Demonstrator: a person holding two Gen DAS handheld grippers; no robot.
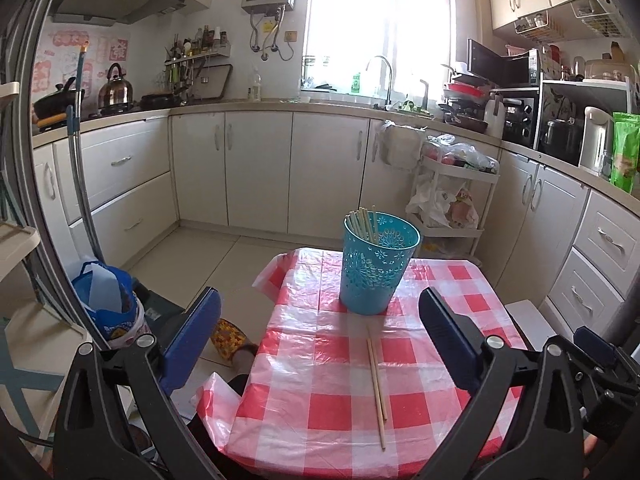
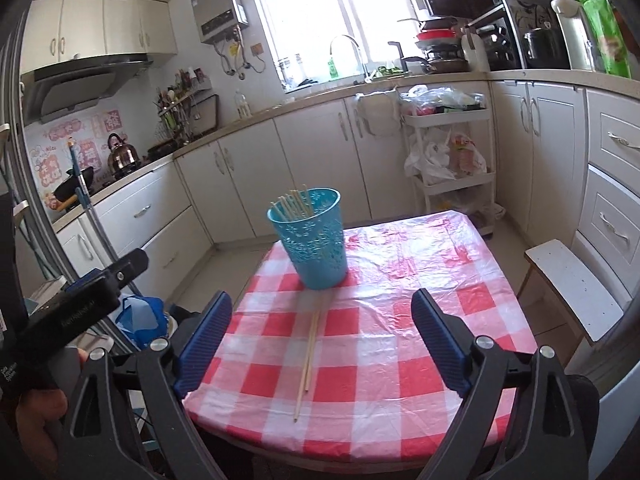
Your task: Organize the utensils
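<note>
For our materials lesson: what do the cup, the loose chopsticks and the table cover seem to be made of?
Cup: likely plastic, matte turquoise, with a moulded floral cut-out pattern.
Chopsticks: probably bamboo or wood, pale tan, dull and unvarnished-looking.
Cover: thin plastic sheet, glossy red-and-white check, with wrinkles and window glare.

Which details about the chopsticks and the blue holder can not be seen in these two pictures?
- Lower ends of the chopsticks in holder: both views, hidden by the blue holder wall.
- Their exact count: too small and overlapping.
- Whether the two chopsticks on tablecloth touch: too thin to tell.
</note>
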